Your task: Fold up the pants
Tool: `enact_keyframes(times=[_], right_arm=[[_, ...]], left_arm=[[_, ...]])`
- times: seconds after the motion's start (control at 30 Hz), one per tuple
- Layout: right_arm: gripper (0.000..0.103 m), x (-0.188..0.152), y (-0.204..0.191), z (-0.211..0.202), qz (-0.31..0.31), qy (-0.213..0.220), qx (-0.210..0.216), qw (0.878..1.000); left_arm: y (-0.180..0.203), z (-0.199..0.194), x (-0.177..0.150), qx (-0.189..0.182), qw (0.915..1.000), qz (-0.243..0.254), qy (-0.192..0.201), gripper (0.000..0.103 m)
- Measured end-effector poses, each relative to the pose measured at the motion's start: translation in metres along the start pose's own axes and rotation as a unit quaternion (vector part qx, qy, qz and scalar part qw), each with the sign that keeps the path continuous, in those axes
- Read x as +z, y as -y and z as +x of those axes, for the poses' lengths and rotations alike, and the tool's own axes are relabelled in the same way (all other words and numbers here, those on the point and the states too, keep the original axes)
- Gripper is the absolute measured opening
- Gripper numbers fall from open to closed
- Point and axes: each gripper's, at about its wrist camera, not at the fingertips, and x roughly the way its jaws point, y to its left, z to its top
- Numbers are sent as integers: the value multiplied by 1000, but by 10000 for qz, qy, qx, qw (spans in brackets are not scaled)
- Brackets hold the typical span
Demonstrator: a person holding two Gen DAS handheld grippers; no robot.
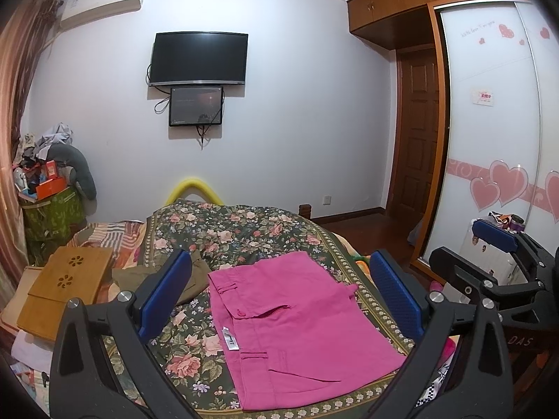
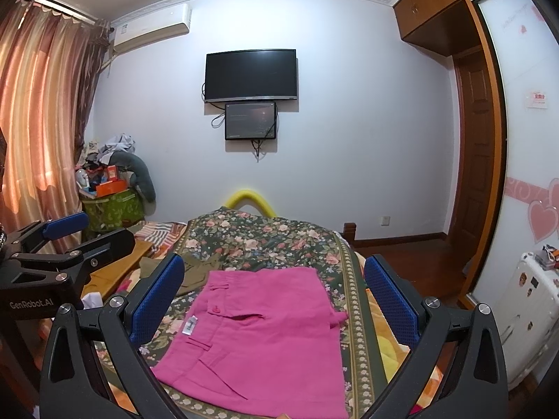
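Pink pants [image 1: 300, 328] lie folded into a flat rectangle on the floral bedspread [image 1: 244, 230], waistband and white label toward the left. In the right wrist view the same pink pants [image 2: 265, 335] sit flat between the blue pads. My left gripper [image 1: 279, 293] hovers above them, open, nothing between its fingers. My right gripper [image 2: 274, 300] is also open and empty, held above the pants. The right gripper [image 1: 503, 262] shows at the right edge of the left wrist view, and the left gripper [image 2: 63, 241] at the left edge of the right wrist view.
An olive garment [image 1: 188, 279] lies crumpled left of the pants. A wooden lap tray [image 1: 66, 286] rests at the bed's left side. A cluttered green bin [image 1: 52, 209] stands by the curtain. A white suitcase [image 2: 524, 314] stands by the wardrobe on the right.
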Motion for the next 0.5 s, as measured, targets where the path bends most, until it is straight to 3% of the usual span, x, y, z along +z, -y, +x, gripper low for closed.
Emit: enact_keyframes(times=[0.5], right_arm=[[102,1,-4,2,20,-64,8,10000]], left_arm=[[-2,6,0,32,10000,-16,-45,103]])
